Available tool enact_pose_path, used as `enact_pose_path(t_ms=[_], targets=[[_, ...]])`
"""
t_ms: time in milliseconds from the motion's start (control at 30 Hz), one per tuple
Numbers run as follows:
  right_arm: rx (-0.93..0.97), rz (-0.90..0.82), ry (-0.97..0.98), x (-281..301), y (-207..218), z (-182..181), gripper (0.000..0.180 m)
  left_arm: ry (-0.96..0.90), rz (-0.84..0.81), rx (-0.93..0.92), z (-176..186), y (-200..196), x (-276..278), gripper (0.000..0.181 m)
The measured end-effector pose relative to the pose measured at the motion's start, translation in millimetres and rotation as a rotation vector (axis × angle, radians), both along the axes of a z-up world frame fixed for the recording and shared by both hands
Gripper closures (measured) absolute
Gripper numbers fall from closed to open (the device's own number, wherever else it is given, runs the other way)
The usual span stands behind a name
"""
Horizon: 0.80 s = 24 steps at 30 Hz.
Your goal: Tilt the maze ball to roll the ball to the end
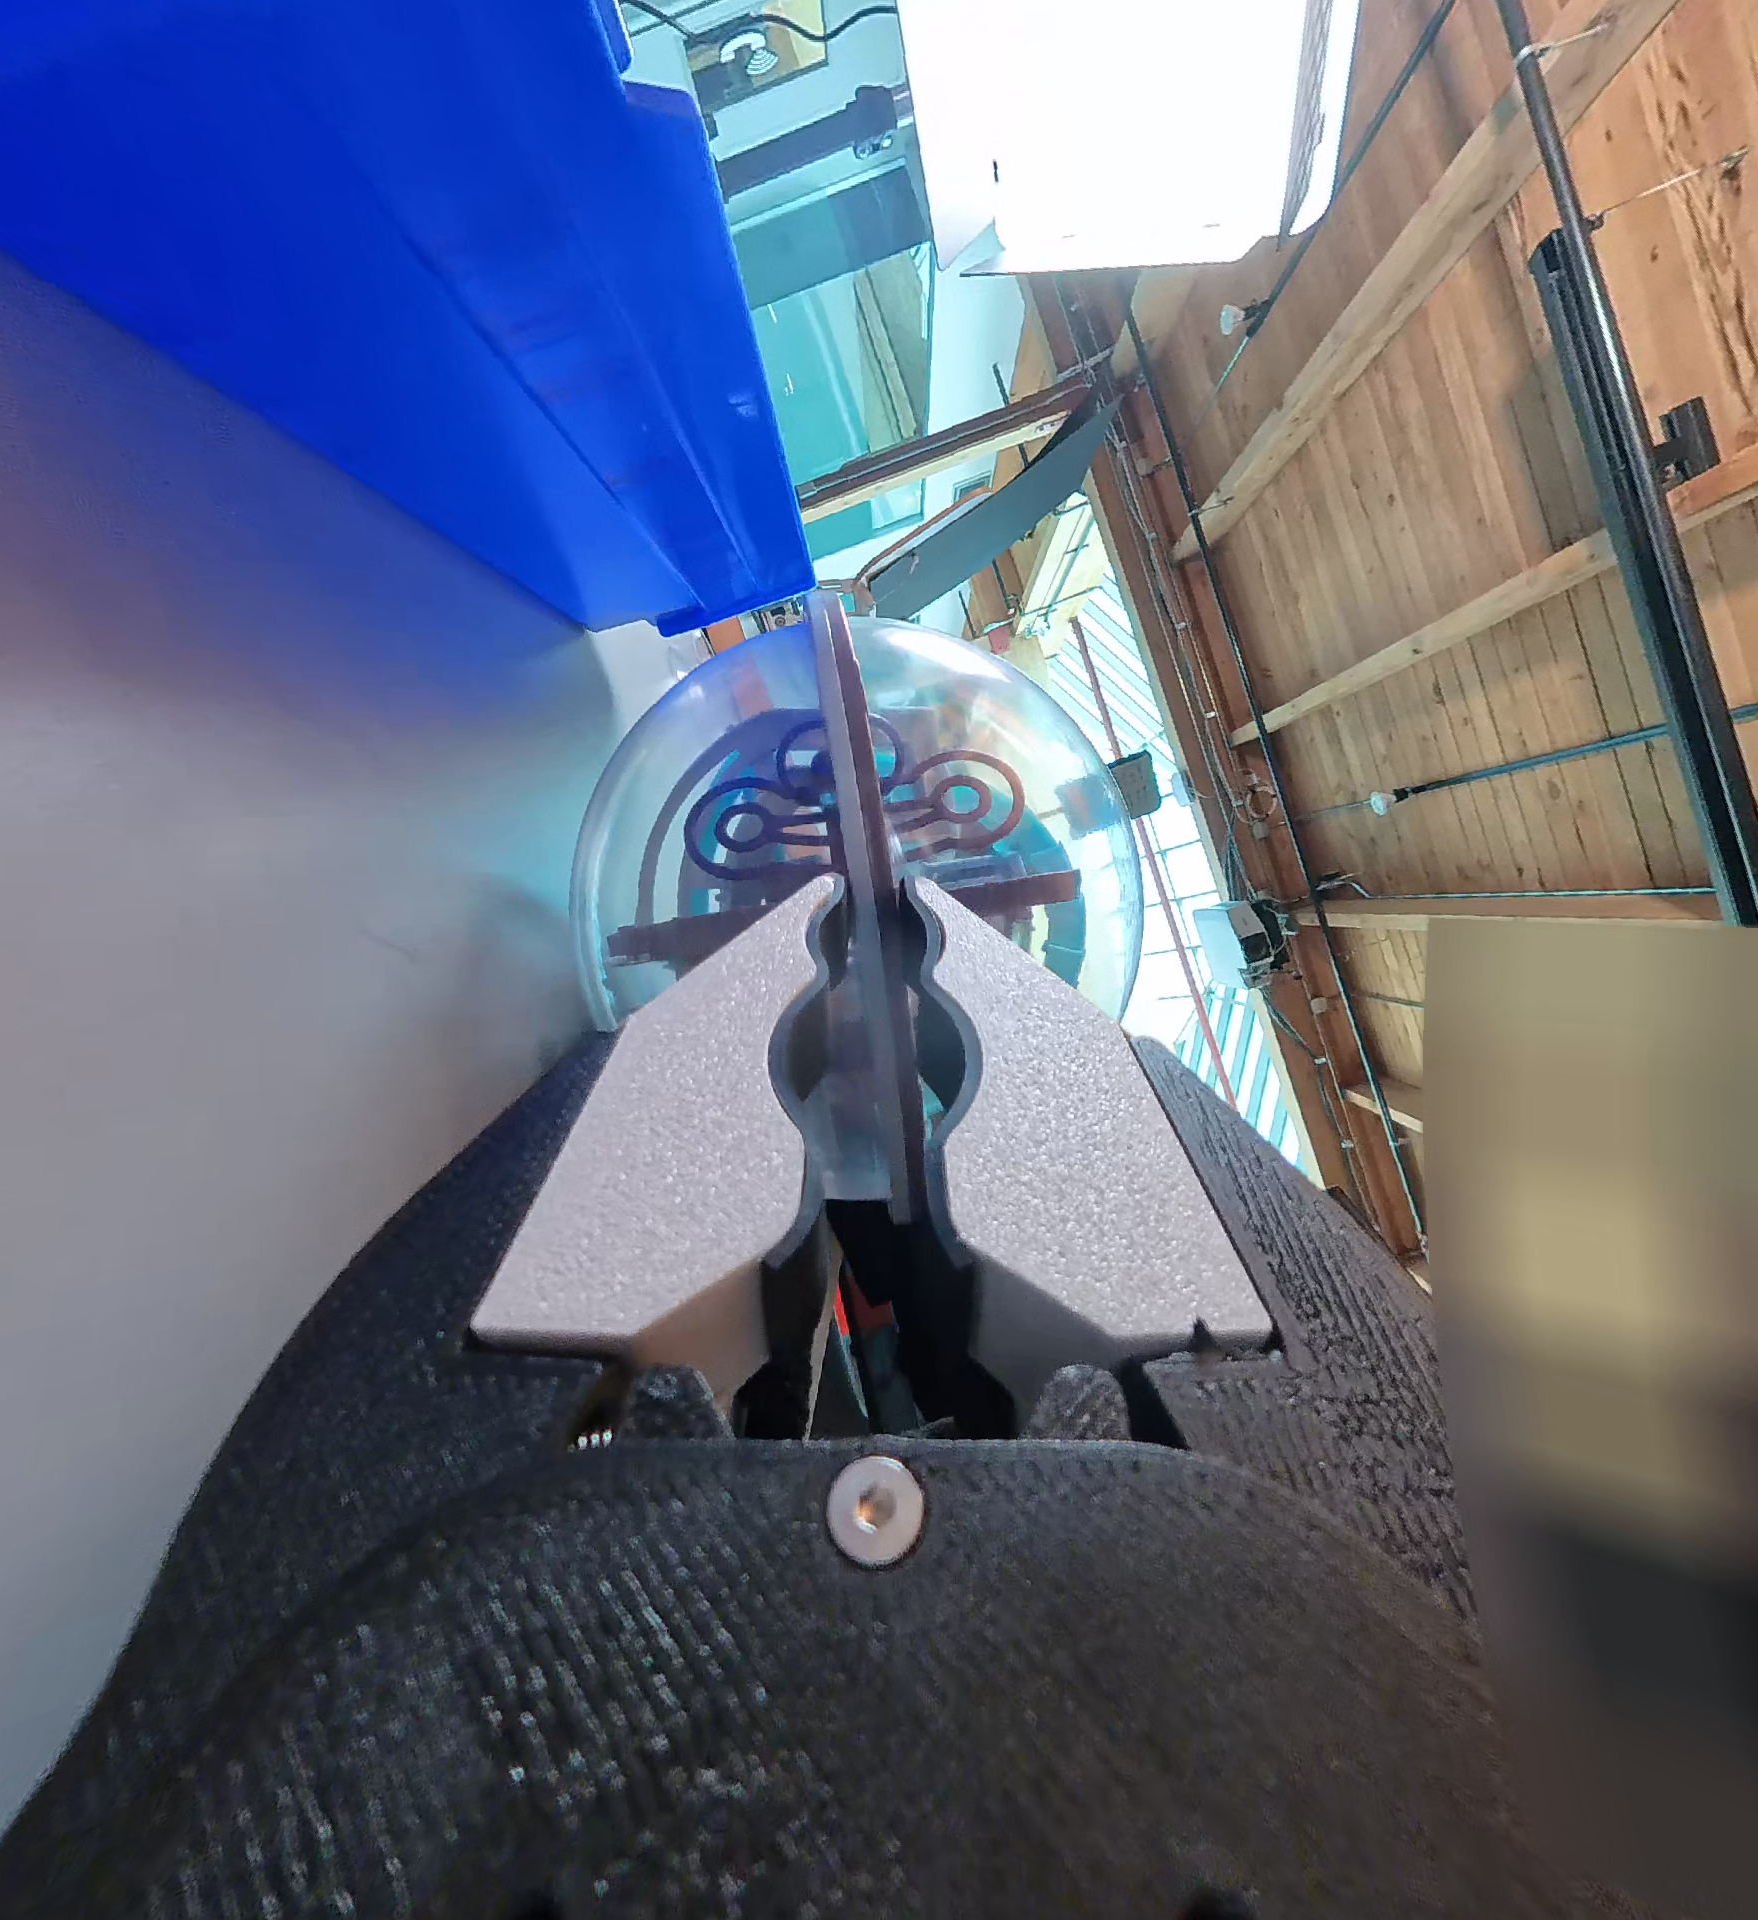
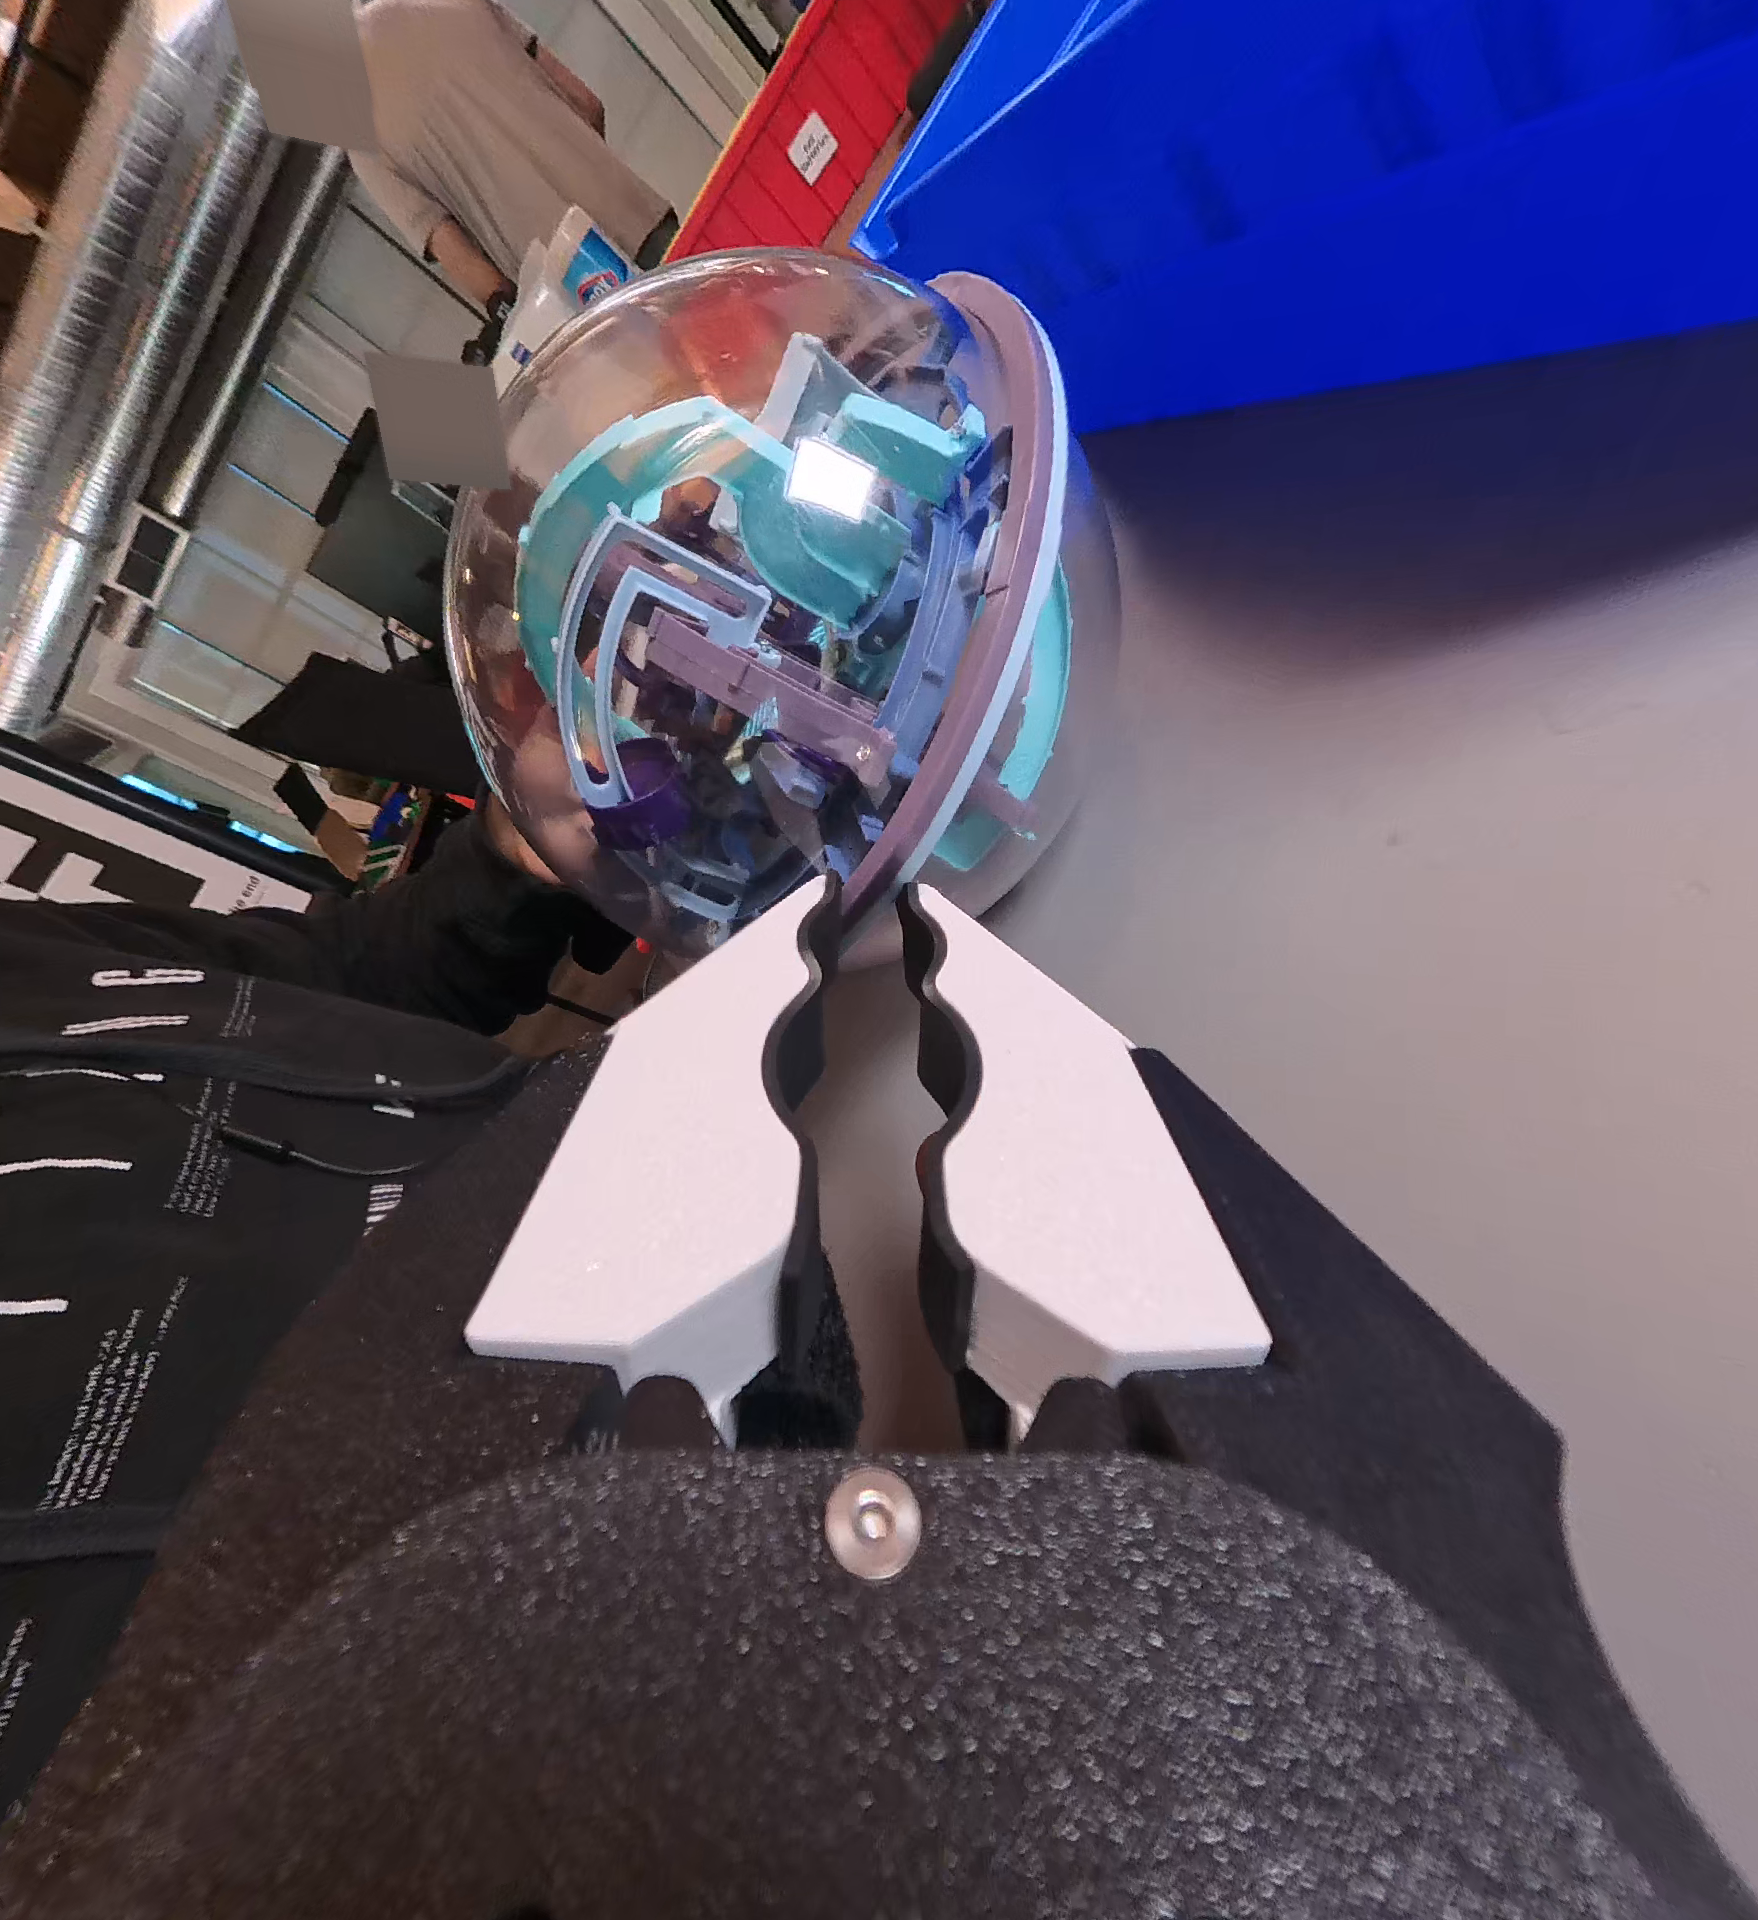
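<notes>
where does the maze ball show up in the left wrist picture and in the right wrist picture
Left wrist view: maze ball at centre, its ring rim between the left tool's fingers.
Right wrist view: upper centre, ring rim at the right tool's tips.
Shared landmark: the blue bin, upper left there, upper right here.

Both views are bright and wide-angle, with straight lines bowing toward the frame edges. In the left wrist view a ceiling light panel (image 1: 1114, 125) at the top is blown out white, and the left side is smeared with motion blur. In the right wrist view a white glare patch sits on the maze ball (image 2: 781, 592), and the blue bin (image 2: 1426, 208) casts a soft shadow at upper right.
</notes>
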State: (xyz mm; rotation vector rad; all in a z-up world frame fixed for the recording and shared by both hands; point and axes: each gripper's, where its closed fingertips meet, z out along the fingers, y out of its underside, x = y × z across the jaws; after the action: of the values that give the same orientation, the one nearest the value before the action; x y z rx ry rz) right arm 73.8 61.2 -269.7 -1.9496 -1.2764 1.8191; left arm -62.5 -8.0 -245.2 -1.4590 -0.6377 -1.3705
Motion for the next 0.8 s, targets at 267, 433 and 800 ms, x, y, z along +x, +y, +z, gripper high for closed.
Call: enact_pose_path(t_ms=[267, 433, 800], targets=[[-0.064, -0.018, -0.017, -0.8, 5.5, -0.7, 0.172, 0.122, -0.017, 0.023, 7.8, 0.2, -3.8, 0.163], [-0.096, -0.029, -0.027, -1.7, 8.4, -0.9, 0.173, 0.346, -0.070, 0.094, 23.1, 3.6, -5.8, 0.145], [-0.116, -0.044, -0.054, -2.0, 13.3, -3.7, 0.173, 0.718, -0.340, 0.225, 29.5, 26.3, 27.7, 0.090]])
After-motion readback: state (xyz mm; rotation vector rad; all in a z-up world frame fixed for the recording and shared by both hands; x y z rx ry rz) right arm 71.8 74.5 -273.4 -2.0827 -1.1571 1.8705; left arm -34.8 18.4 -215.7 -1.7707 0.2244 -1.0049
